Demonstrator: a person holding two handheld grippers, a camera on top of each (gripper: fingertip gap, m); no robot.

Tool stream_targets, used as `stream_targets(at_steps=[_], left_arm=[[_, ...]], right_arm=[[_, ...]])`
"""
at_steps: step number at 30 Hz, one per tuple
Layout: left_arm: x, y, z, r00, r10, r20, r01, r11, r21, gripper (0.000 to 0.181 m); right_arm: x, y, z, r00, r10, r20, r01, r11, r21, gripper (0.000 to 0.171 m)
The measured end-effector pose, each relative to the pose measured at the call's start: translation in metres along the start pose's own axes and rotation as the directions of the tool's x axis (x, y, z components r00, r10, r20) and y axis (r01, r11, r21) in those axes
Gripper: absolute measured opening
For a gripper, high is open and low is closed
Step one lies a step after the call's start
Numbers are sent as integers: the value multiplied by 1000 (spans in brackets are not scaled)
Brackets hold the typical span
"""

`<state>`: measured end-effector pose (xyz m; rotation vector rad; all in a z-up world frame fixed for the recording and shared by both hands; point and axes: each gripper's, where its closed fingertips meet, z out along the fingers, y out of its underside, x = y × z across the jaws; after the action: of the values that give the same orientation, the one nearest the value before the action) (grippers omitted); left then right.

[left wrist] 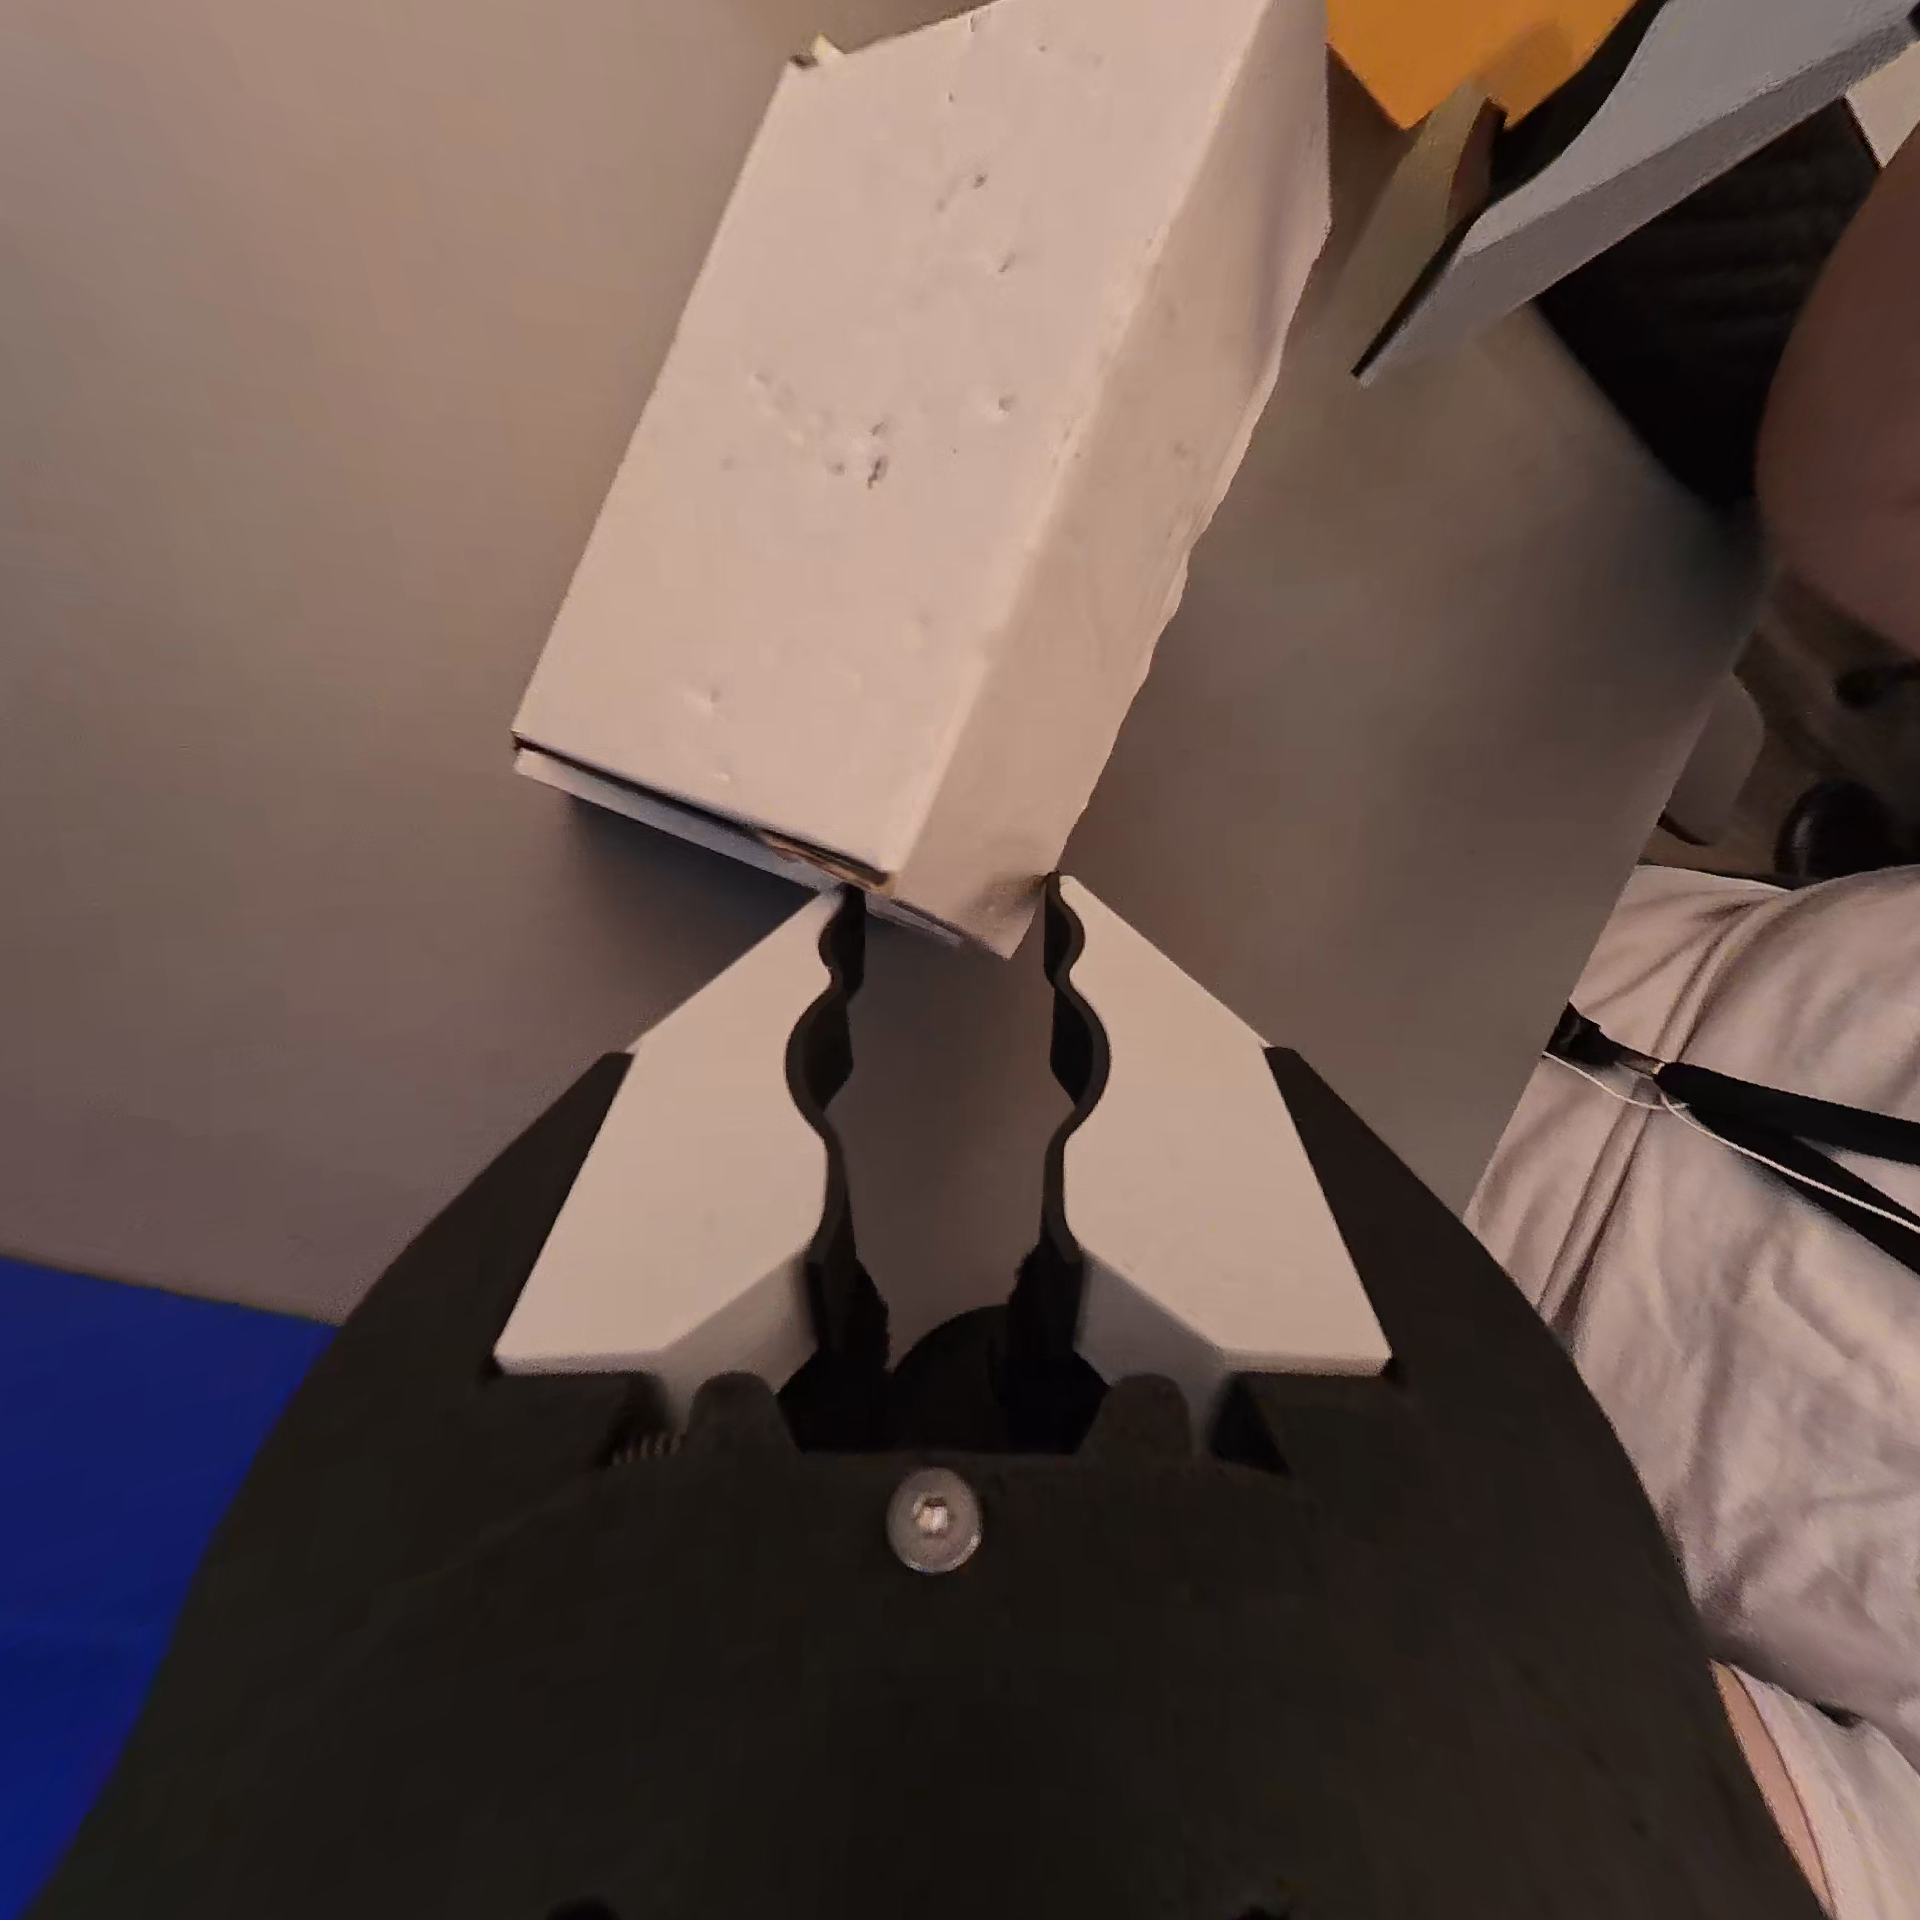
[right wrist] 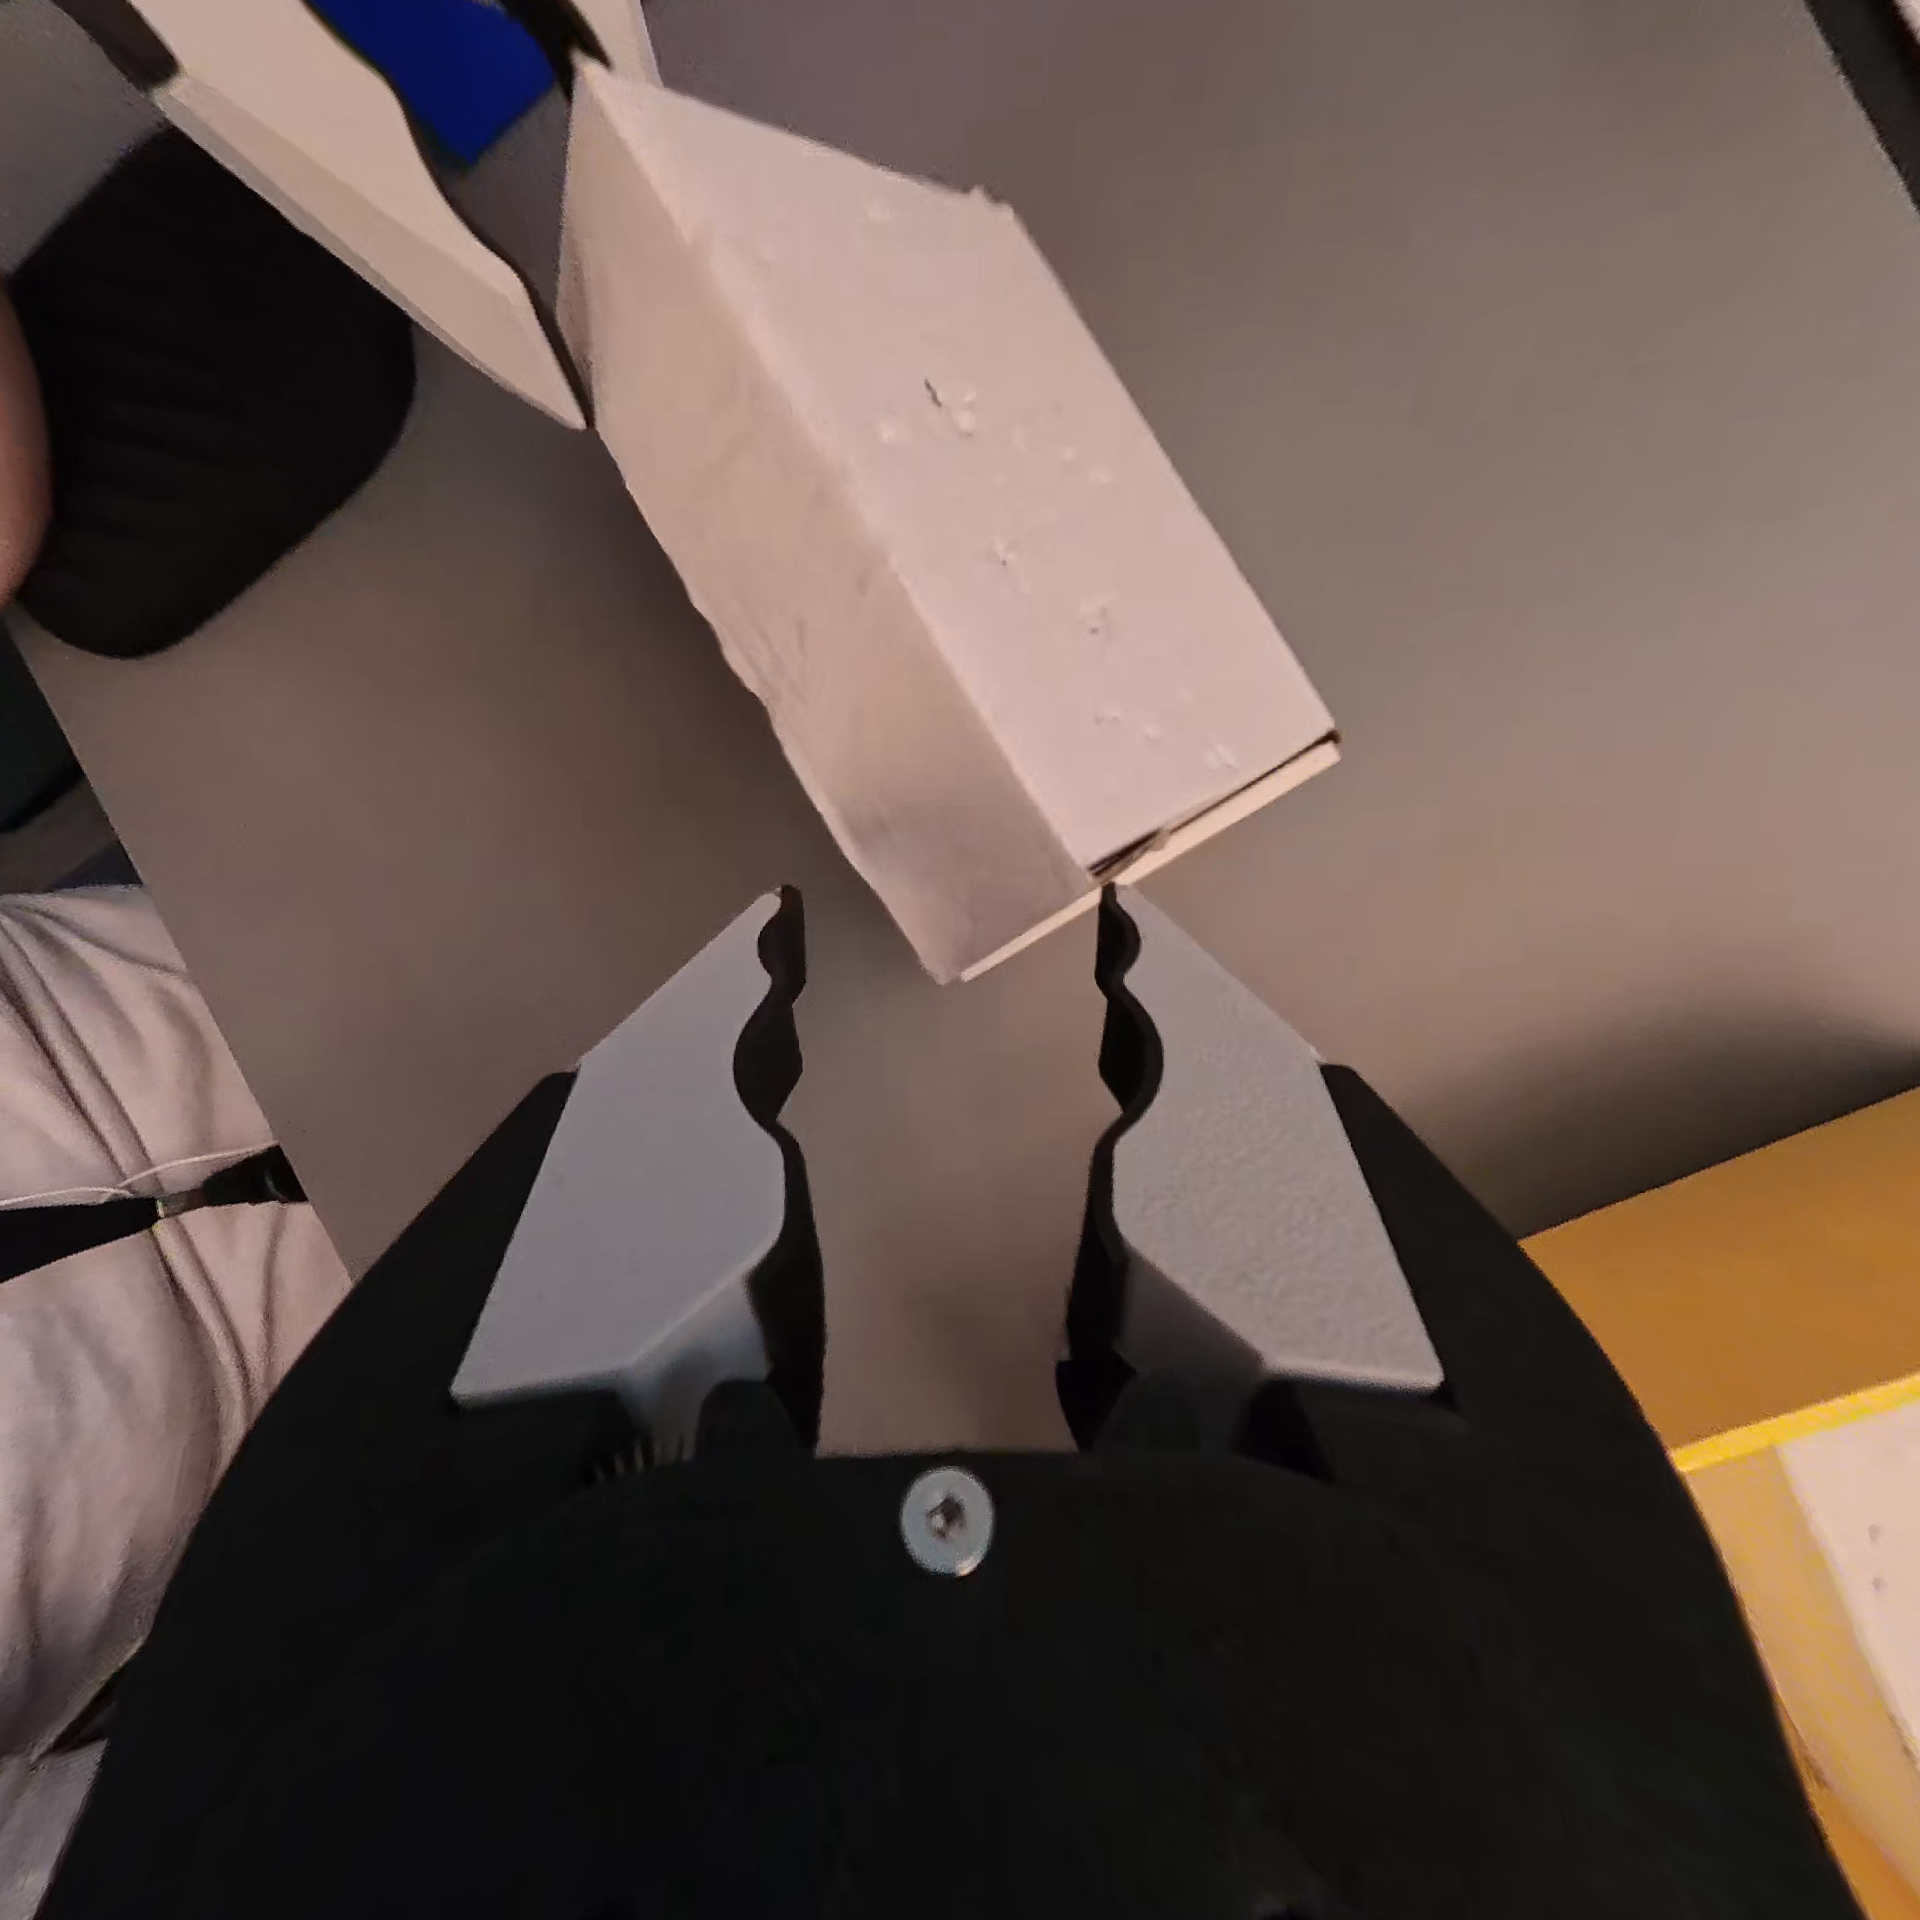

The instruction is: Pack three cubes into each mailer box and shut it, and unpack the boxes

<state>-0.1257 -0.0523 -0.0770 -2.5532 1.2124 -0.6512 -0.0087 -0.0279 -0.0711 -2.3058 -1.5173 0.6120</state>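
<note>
A closed white mailer box (left wrist: pixel 914 468) lies on the grey table (left wrist: pixel 260 520), dented on top. My left gripper (left wrist: pixel 951 891) is open, and the box's near corner sits between its fingertips, close to both. My right gripper (right wrist: pixel 948 896) is open at the opposite end of the box (right wrist: pixel 935 540), whose near corner pokes between its fingertips. Each view shows the other gripper at the far end of the box: the right one (left wrist: pixel 1621 187) and the left one (right wrist: pixel 416 208). No cubes are in view.
A yellow bin (right wrist: pixel 1714 1340) stands at the lower right with a white box (right wrist: pixel 1860 1558) in it. A blue surface (left wrist: pixel 135 1455) lies at the lower left. A person's pale garment (left wrist: pixel 1714 1351) is beyond the table edge.
</note>
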Motion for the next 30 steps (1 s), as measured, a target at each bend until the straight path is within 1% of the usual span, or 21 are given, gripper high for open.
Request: stream_targets(at_steps=[6, 9, 10, 12, 14, 16, 18, 19, 20, 22, 23, 25, 26, 28, 30], left_arm=[[-11, 9, 16, 998, -47, -30, 45, 997, -59, 27], [-24, 9, 17, 997, -81, 0, 81, 996, -43, 29], [-24, 10, 15, 995, -95, -10, 95, 995, -34, 28], [-24, 12, 5, 992, -123, -27, 123, 992, -6, 26], [-23, 13, -8, 989, -146, -18, 146, 988, 43, 25], [-21, 7, -21, 991, -133, 15, 130, 984, 119, 25], [-21, -2, -34, 992, -89, 92, 68, 975, 210, 26], [-25, -8, -40, 983, -64, 173, 16, 964, 266, 30], [-31, -15, -48, 958, -43, 284, -56, 941, 332, 37], [-35, -24, -60, 881, -3, 473, -227, 875, 427, 43], [-31, -27, -63, 843, 23, 538, -313, 833, 455, 54], [-19, -29, -57, 785, 94, 612, -450, 765, 461, 74], [-14, -27, -49, 767, 130, 628, -491, 749, 445, 84], [-14, -20, -32, 735, 157, 659, -526, 746, 409, 96], [-13, -15, -16, 719, 171, 674, -535, 754, 381, 96]], right_arm=[[-6, 17, 17, 999, -11, 41, 16, 993, -117, 55], [-8, 19, 21, 997, 28, 72, -18, 992, -125, 46], [-8, 19, 21, 996, 49, 75, -39, 991, -126, 46], [-1, 26, 20, 996, 84, 35, -78, 986, -148, 56], [7, 35, 15, 995, 95, -17, -96, 982, -165, 56], [13, 33, 10, 993, 90, -70, -98, 989, -114, 57], [11, 26, 8, 993, 64, -100, -66, 998, -17, 58], [10, 20, 8, 990, 16, -137, -8, 998, 56, 62], [11, 14, 7, 979, -47, -200, 73, 989, 126, 64], [11, 8, 2, 913, -172, -370, 271, 934, 234, 87], [8, 8, 0, 871, -210, -444, 354, 895, 271, 88], [-2, 10, -1, 805, -236, -544, 462, 824, 327, 93], [-5, 11, 0, 786, -216, -579, 480, 804, 352, 93], [-8, 14, 6, 763, -178, -622, 483, 796, 365, 92], [-3, 18, 13, 709, -159, -687, 488, 813, 316, 85]])
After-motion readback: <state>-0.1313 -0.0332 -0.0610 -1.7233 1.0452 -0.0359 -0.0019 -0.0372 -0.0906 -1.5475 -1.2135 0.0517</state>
